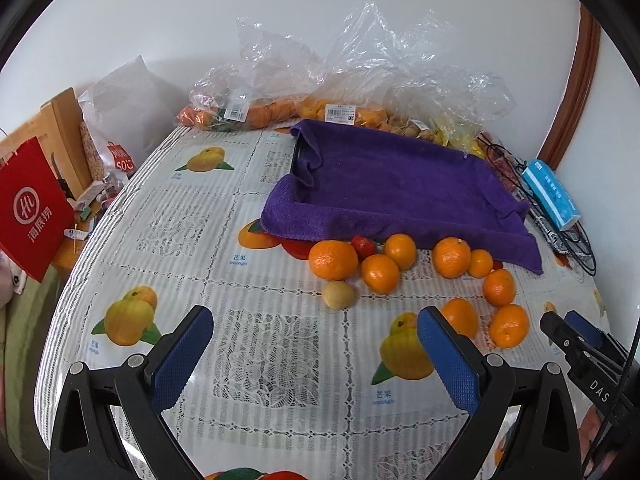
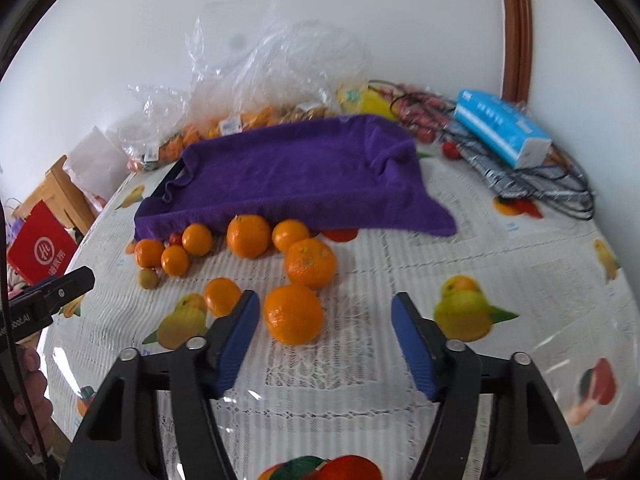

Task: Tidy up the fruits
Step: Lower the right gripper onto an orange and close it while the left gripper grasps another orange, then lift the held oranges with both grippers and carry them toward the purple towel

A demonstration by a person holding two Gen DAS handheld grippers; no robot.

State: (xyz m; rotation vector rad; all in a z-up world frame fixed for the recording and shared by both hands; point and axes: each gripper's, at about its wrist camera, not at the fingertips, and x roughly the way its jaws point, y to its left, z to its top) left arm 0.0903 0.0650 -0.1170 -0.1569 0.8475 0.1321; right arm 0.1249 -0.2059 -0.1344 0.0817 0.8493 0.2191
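**Both tongs hover over the scattered oranges**

The oranges lie loose on the table, strung along the front edge of the purple towel [image 1: 400, 196], and the nearest orange [image 2: 293, 314] sits a little apart from the rest, just ahead of the right tongs [image 2: 325, 312]. Those tongs are parted and empty, nothing between the blue pads, though the gap looks narrower than a full spread; my guess is they are being sized for that fruit, which lies closer to the left pad than to the middle. Just behind it sits a second big orange [image 2: 311, 263].

Over on the other side, the left tongs [image 1: 316, 330] stand wide and hold nothing either, aimed down at the cloth short of a small pale yellowish fruit [image 1: 339, 295] and the largest orange of the left cluster [image 1: 333, 260]. A small red fruit [image 1: 363, 247] is tucked against the towel's hem.

The towel drapes over what looks like a dark tray [image 1: 295, 156], forming a soft hollow; likely that is where the fruit is meant to go, padded so it won't roll or bruise.

The table [image 1: 256, 360] wears a glossy cover printed with mangoes over a lace pattern. At the back, against a white wall, sit clear plastic bags [image 1: 360, 64] with more fruit. To the right are a blue tissue pack [image 1: 552, 196] and tangled black cables [image 2: 552, 188]; a red paper bag [image 1: 30, 208] hangs off to the left.
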